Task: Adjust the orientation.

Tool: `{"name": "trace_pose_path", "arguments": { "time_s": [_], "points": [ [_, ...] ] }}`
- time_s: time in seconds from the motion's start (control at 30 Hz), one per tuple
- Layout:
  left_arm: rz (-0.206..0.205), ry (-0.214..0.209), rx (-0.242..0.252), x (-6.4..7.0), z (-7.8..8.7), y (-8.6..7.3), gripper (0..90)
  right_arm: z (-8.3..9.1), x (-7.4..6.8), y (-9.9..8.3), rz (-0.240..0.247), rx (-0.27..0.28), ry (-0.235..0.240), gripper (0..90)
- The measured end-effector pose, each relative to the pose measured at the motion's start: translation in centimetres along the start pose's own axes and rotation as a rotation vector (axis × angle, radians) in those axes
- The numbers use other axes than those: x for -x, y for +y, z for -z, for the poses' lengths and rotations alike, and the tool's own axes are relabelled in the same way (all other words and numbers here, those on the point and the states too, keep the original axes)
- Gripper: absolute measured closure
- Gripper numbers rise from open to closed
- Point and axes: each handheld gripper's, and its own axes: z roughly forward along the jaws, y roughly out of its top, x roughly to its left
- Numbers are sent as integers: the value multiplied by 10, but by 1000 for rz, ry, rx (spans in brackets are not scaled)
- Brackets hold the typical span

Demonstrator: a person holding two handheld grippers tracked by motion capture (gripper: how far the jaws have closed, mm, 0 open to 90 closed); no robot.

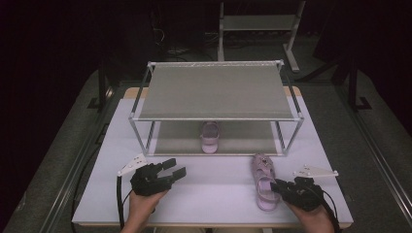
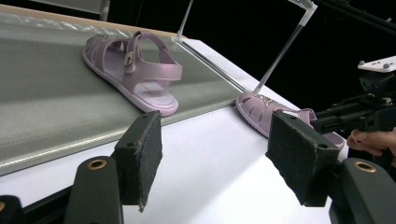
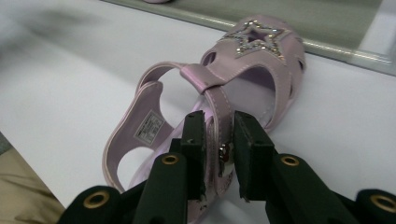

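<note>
Two pink sandals are in play. One sandal (image 1: 210,137) (image 2: 135,70) lies on the rack's lower shelf (image 1: 177,138) (image 2: 42,98), toe pointing away from me. The other sandal (image 1: 264,180) (image 2: 258,109) (image 3: 261,65), with a glittery star on its toe, rests on the white table (image 1: 214,194) just in front of the rack. My right gripper (image 1: 276,186) (image 3: 219,135) (image 2: 334,116) is shut on its ankle strap, one jaw on each side. My left gripper (image 1: 176,170) (image 2: 215,135) hovers open over the table's left front, holding nothing.
A two-tier metal rack (image 1: 216,92) with grey shelves stands on the table's far half; its front posts (image 1: 141,138) flank the lower shelf. A second metal frame (image 1: 257,24) stands on the floor behind. Bare white tabletop lies between the grippers.
</note>
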Motion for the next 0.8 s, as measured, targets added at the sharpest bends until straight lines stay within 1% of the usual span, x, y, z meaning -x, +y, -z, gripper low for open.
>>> {"name": "trace_pose_path", "arguments": {
  "time_s": [0.1, 0.43, 0.8],
  "points": [
    [5, 0, 7, -1, 1, 1, 352, 1, 2, 0, -9, 6, -8, 756],
    [8, 4, 12, -3, 3, 0, 352, 5, 10, -2, -71, 41, 11, 781],
    [7, 15, 17, -4, 6, 1, 348, 8, 14, -3, -129, 77, 59, 801]
  ]
}}
